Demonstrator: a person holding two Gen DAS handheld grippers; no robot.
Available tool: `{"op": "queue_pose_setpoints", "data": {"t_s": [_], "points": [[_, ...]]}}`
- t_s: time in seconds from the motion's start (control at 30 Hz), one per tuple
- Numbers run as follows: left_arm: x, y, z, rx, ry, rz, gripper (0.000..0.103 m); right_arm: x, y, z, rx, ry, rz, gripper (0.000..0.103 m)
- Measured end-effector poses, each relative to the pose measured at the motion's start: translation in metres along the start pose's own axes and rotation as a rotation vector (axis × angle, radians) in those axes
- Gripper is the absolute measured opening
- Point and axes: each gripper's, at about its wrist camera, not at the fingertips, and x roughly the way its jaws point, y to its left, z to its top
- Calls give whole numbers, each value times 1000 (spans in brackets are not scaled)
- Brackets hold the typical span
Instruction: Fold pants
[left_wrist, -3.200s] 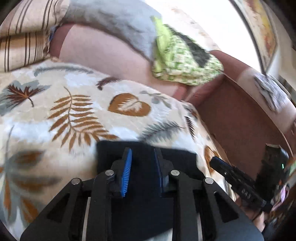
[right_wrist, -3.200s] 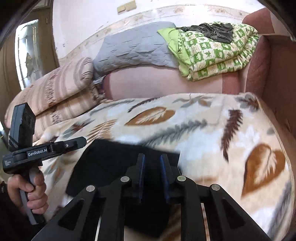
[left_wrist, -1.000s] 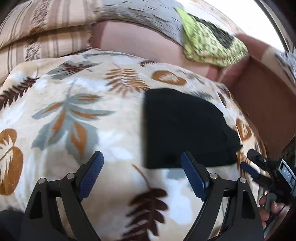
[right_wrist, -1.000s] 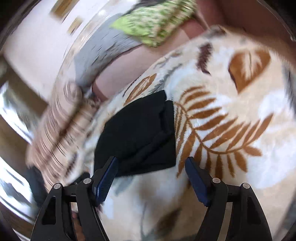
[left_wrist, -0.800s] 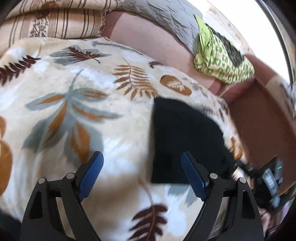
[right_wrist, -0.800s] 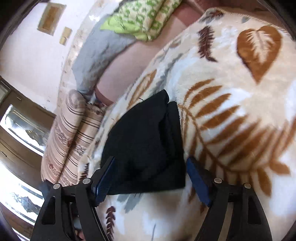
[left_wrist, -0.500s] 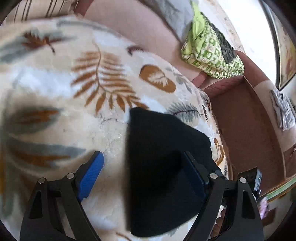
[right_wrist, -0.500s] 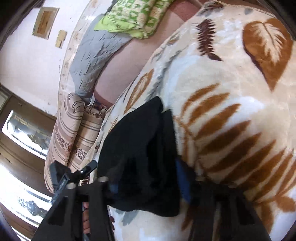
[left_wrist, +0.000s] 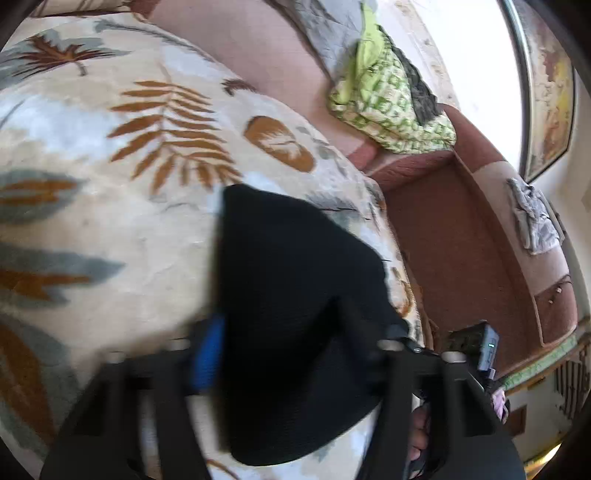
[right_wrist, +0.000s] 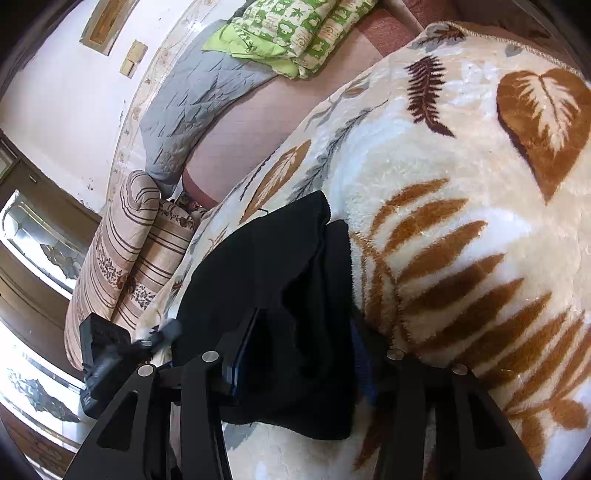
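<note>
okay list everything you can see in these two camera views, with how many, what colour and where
pants: one, black, folded, on the blanket
blanket: one, cream with brown leaf print, covering the seat
sofa: one, reddish-brown, under the blanket
green quilt: one, green checked, on the sofa back
grey quilt: one, beside the green one
striped bolsters: beige, at the sofa end
left gripper: black, blue-padded fingers open astride the pants
right gripper: black, fingers open astride the pants

Home living room; sofa (left_wrist: 461, 240), leaf blanket (right_wrist: 461, 221) (framed picture (left_wrist: 550, 92))

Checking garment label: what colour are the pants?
Plain black pants, clearest in the right wrist view.
</note>
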Motion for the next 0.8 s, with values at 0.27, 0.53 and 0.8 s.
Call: {"op": "queue_pose_setpoints", "data": {"t_s": [0.27,0.53,0.8], "points": [[-14,-34,16,155,-120,22,30,-11,27,32,-111,-38,25,30],[19,-27,25,214,-63,175,36,38,-18,47,36,77,51,32],[28,-14,29,149,-58,137,54,36,-9,42,-12,56,12,38]]}}
